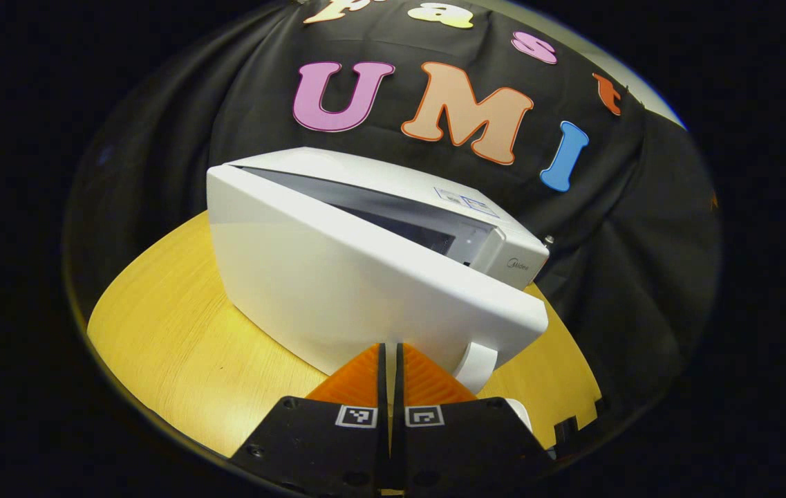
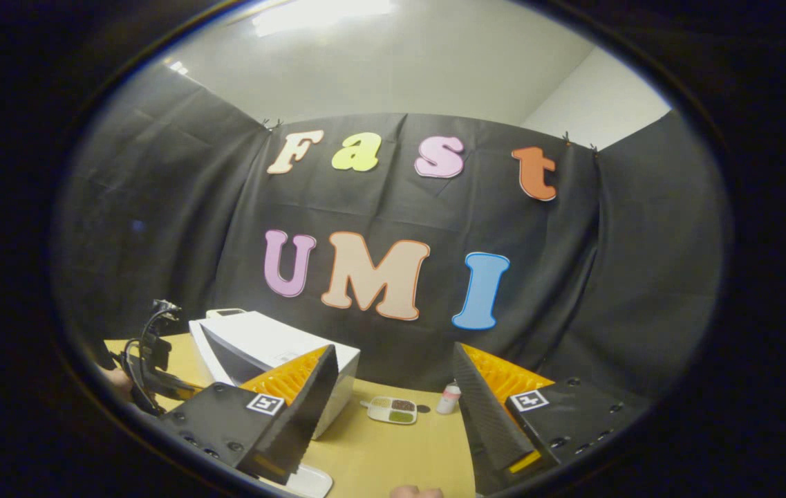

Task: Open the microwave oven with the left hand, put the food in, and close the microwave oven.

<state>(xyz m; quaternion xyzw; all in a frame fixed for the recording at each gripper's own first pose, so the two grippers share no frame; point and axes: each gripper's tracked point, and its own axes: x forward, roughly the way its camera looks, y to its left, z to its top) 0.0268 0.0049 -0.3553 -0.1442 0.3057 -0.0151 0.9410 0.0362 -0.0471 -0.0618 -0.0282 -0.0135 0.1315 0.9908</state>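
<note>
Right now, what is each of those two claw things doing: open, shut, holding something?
Left gripper: shut, nothing between its fingers, by the microwave door.
Right gripper: open, empty.

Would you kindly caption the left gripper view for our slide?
Left tongs, closed, at the ajar door of the white microwave, beside its handle.

the left gripper is pointing forward with its 2 fingers pressed together. the right gripper is being held level, its fingers spread wide apart.
</note>
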